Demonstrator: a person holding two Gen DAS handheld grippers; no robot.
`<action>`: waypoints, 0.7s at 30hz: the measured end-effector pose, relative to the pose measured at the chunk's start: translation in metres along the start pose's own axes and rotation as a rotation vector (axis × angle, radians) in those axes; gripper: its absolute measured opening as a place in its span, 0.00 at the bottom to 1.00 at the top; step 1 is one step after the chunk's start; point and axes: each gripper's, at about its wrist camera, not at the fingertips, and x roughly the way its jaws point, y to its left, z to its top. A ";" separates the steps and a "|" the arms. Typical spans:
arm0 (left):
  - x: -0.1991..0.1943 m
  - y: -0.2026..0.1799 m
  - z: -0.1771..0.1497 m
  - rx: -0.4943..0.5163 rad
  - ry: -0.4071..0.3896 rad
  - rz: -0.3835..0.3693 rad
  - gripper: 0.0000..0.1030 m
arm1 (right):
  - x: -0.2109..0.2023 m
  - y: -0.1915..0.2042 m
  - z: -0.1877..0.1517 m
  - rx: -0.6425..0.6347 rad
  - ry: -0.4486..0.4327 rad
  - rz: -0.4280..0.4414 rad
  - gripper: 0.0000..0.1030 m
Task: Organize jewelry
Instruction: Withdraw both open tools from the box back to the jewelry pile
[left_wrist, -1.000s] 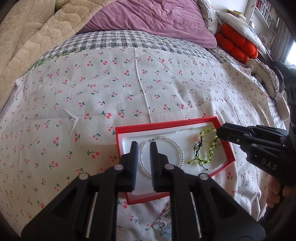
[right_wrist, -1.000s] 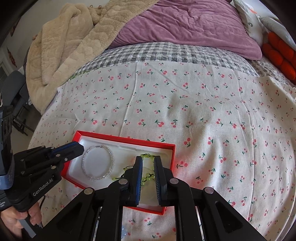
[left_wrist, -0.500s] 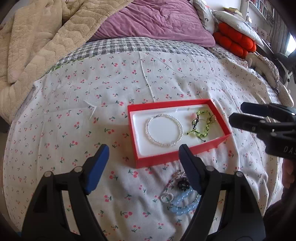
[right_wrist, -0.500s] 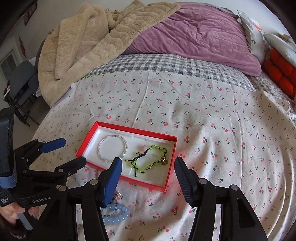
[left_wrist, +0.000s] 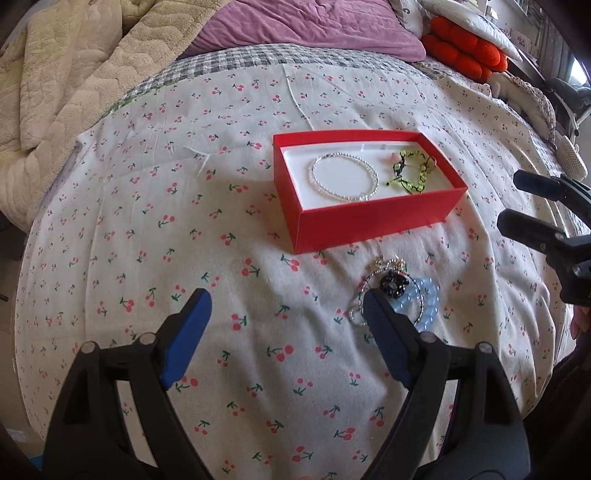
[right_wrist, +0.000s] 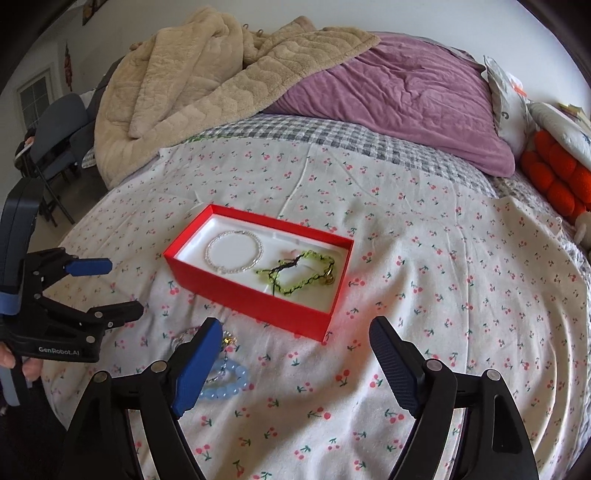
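Note:
A red jewelry box (left_wrist: 373, 218) (right_wrist: 236, 291) lies on the cherry-print bedsheet. In it lie a white bead bracelet (left_wrist: 343, 177) (right_wrist: 234, 251) and a green bead bracelet (left_wrist: 412, 173) (right_wrist: 303, 275). A small pile of jewelry (left_wrist: 397, 286) with a light blue bead bracelet (left_wrist: 428, 306) (right_wrist: 225, 384) lies on the sheet in front of the box. My left gripper (left_wrist: 286, 306) (right_wrist: 122, 288) is open and empty, left of the pile. My right gripper (right_wrist: 295, 332) (left_wrist: 517, 201) is open and empty, near the box's front.
A beige fleece blanket (right_wrist: 207, 81) and a purple quilt (right_wrist: 406, 96) are heaped at the far side of the bed. Orange cushions (right_wrist: 557, 177) lie at the far right. A grey chair (right_wrist: 55, 129) stands off the bed's left.
Both grippers have opened, letting go of the bracelets in the box, and have drawn back toward me and up. The jewelry pile in front of the box has come into view.

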 end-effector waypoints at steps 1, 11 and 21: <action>0.001 0.000 -0.003 0.003 0.010 -0.006 0.82 | 0.002 0.002 -0.005 0.001 0.013 0.006 0.81; 0.014 -0.011 -0.026 0.035 0.083 -0.112 0.82 | 0.026 0.003 -0.041 0.078 0.146 0.098 0.81; 0.029 -0.024 -0.015 0.097 0.085 -0.173 0.52 | 0.045 0.028 -0.053 -0.033 0.184 0.144 0.80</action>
